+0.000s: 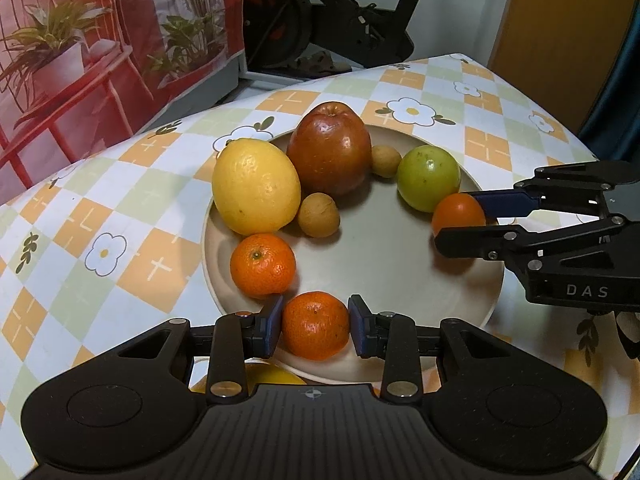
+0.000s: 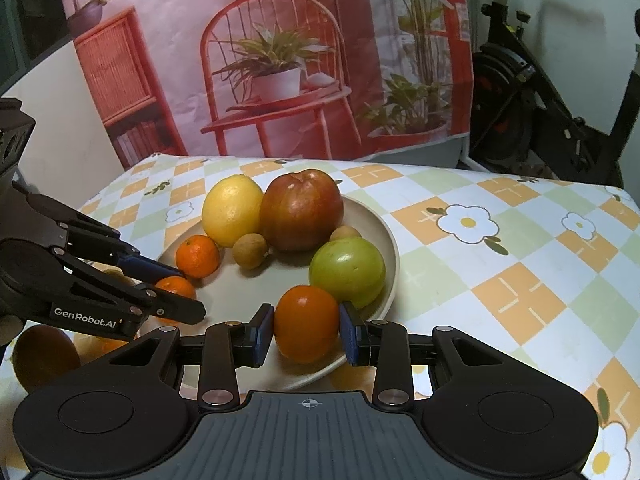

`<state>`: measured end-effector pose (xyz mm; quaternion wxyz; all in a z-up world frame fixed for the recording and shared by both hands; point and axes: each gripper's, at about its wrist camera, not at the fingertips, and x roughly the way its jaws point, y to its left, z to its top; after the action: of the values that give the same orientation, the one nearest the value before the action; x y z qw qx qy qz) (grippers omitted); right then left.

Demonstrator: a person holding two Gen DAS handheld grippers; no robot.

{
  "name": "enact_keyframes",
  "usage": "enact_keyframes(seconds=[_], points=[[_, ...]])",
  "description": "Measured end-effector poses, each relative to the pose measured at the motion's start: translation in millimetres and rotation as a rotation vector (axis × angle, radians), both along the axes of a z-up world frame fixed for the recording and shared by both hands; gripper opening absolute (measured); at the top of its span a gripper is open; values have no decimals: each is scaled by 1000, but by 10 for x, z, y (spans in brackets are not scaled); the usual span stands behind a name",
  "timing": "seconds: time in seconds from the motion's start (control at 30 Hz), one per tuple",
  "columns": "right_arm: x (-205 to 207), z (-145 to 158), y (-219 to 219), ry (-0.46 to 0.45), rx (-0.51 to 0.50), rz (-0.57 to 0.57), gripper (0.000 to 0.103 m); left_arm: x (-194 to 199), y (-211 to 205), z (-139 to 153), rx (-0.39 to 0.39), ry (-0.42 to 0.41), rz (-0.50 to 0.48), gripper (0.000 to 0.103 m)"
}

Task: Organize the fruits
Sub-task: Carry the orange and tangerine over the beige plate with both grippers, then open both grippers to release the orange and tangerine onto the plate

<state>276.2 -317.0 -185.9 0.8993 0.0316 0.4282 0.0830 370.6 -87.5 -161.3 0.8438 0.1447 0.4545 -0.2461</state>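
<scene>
A beige plate (image 1: 380,248) on the checked tablecloth holds a lemon (image 1: 256,186), a red apple (image 1: 330,150), a green fruit (image 1: 428,178), two small brown longans (image 1: 319,215) and a loose mandarin (image 1: 263,264). My left gripper (image 1: 315,320) is shut on a second mandarin (image 1: 316,330) over the plate's near rim. My right gripper (image 2: 306,320) is shut on a smooth orange fruit (image 2: 306,326) at the plate's edge, beside the green fruit (image 2: 347,272). In the right wrist view the left gripper (image 2: 180,286) comes in from the left.
A brown fruit (image 2: 44,356) lies off the plate at the lower left, and a yellow fruit (image 1: 272,376) shows under my left gripper. A printed backdrop (image 2: 280,60) stands behind the table, with an exercise bike (image 2: 540,100) beside it. The tablecloth (image 2: 500,260) stretches to the right.
</scene>
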Motion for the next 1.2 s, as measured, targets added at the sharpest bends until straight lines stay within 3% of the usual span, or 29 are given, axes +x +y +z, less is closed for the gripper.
enact_keyframes(seconds=[1.2], points=[[-142, 169, -14, -38, -51, -42, 34, -219, 1, 156, 43, -37, -19, 52]])
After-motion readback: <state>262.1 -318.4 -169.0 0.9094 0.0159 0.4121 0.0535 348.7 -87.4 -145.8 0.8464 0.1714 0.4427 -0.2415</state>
